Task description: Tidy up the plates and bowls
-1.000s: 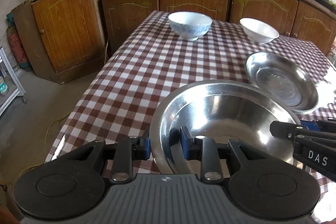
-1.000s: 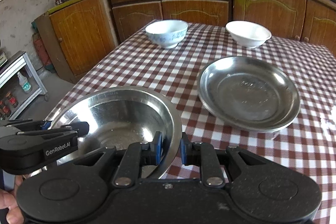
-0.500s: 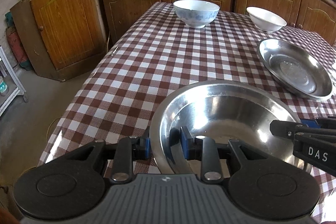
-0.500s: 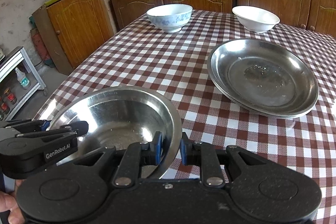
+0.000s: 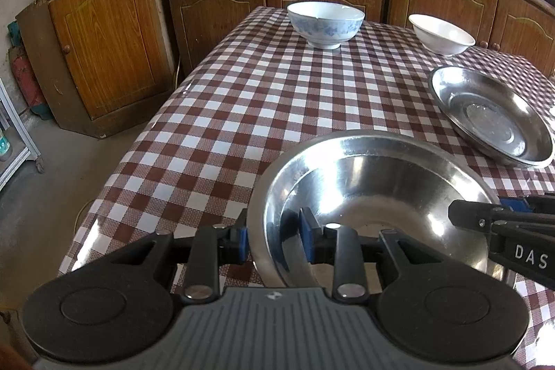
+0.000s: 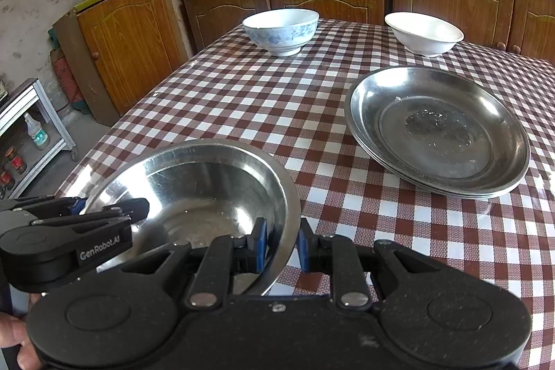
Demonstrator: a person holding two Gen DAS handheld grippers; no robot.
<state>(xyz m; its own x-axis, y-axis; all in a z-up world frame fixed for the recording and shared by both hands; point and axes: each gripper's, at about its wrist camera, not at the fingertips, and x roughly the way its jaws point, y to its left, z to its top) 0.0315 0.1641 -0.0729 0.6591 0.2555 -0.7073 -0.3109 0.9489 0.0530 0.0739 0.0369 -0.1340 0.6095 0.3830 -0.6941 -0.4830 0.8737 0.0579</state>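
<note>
**Steel bowl held at both rims near the front edge of the surface**

The left hand-held gripper (image 5: 274,240) straddles the left rim of the steel bowl (image 5: 374,182): one blue pad sits outside the wall, the other inside. Its jaws have just been opening slightly with the rim between them, and a small gap shows at the inner pad. The right hand-held gripper (image 6: 281,245) is clamped on the opposite rim of the same bowl, its pads pressed to either side of the wall.

The steel bowl sits upright at the near-left corner of the surface (image 6: 277,106), which is covered in a brown-and-white checked cloth. A stack of shallow steel plates (image 6: 437,130) lies to its right, well apart from it. At the far edge stand a blue-patterned bowl (image 6: 281,30) and a plain white bowl (image 6: 425,33), apart from each other.

Wooden cabinets (image 5: 104,37) line the wall behind the surface.
</note>
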